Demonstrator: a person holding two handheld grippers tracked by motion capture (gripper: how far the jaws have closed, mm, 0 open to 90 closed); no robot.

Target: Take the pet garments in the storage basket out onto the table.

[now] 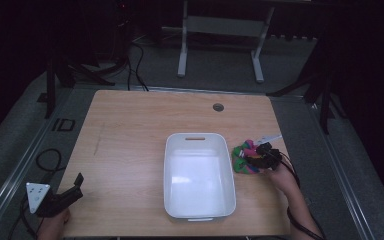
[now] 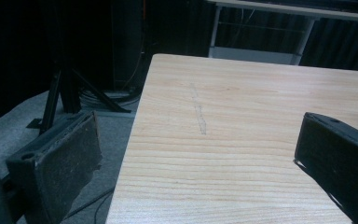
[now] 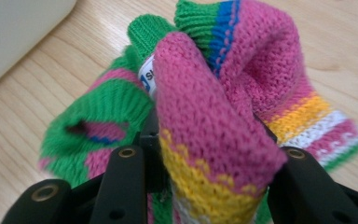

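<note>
Pickup underway: right claw (image 3: 205, 186) clamps on the striped knit socks (image 3: 223, 93) on the table (image 1: 130, 130) just right of the white bin (image 1: 199, 175); next, lift them into it. Left claw (image 2: 191, 168) sits apart, idle.

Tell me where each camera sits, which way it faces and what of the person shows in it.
High view: above the person's side, looking forward and down on the table and white tub; both forearms enter from the bottom.
Left gripper view: rides the left gripper, facing across bare tabletop; open jaws show.
Right gripper view: rides the right gripper, facing the knitted socks between its jaws.
Shared: high and right gripper views both show socks and tub.
</note>
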